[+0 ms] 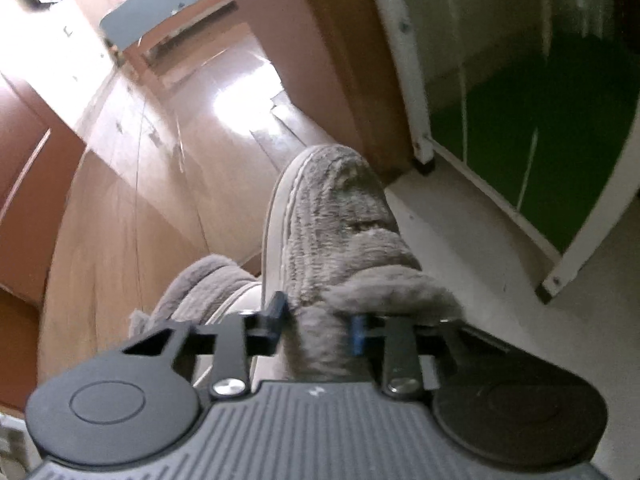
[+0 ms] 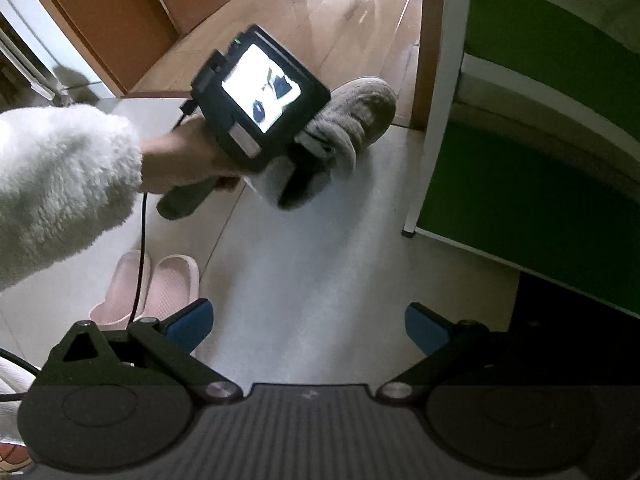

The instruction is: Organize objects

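A grey fuzzy slipper [image 1: 336, 216] with a pale sole rim fills the middle of the left wrist view, toe pointing away. My left gripper [image 1: 318, 320] is shut on its plush collar, the blue pads pressed into the fabric. A second grey slipper [image 1: 204, 292] lies against it on the left. In the right wrist view the same grey slipper [image 2: 360, 108] sticks out beyond the left unit's lit screen [image 2: 262, 94], held by a hand in a white fleece sleeve [image 2: 60, 184]. My right gripper [image 2: 308, 326] stands open over pale floor, nothing between its fingers.
A white-framed rack with green shelves [image 2: 440, 80] stands on the right, its leg [image 1: 422, 152] close to the slipper's toe. A pair of pink slippers [image 2: 144, 292] sits on the floor at lower left. Wooden flooring [image 1: 200, 128] and a brown door [image 2: 100, 12] lie beyond.
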### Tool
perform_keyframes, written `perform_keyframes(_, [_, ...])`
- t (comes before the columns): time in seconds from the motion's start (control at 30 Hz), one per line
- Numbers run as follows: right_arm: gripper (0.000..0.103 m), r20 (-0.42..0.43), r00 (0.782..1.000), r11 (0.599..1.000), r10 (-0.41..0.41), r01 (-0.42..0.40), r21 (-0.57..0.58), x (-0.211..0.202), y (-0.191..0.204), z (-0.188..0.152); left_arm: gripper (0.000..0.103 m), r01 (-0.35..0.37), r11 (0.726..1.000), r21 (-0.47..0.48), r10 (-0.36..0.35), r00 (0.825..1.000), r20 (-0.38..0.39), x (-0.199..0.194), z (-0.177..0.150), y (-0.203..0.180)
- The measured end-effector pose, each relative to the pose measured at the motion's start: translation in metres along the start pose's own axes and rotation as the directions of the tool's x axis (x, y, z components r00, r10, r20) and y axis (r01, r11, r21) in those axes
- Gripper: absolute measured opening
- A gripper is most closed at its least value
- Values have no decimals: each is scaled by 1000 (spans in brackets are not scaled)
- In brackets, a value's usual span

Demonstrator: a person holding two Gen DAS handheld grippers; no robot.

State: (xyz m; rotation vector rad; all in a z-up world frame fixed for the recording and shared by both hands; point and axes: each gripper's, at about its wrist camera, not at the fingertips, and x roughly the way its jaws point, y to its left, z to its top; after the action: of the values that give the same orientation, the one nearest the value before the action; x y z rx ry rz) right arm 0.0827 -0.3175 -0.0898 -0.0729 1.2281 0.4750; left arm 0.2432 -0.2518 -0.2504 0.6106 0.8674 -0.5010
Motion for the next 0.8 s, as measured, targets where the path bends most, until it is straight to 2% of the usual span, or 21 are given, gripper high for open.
perform_keyframes(0.07, [103,10,1000,1000,-3,3,2,-2,1,1,17,31,998,-57,-33,999,-19,-5,2,12])
perform_keyframes(0.13, [103,23,1000,1000,2,-2,-6,-4,2,1,14,79,991,-109,-83,996,-33,-10,2,20])
perform_keyframes(0.27, [103,42,999,1000,5,-4,-26,-7,4,3,14,178,959,-219,-196,979,-63,-19,-5,24])
perform_keyframes(0.57, [103,45,999,999,0,1,-32,-9,3,2,15,189,914,-360,-254,957,-140,-49,-50,3])
perform_keyframes(0.8, [103,37,999,998,-4,7,-62,-6,8,-1,17,241,803,-545,-377,913,-153,-77,-82,-8])
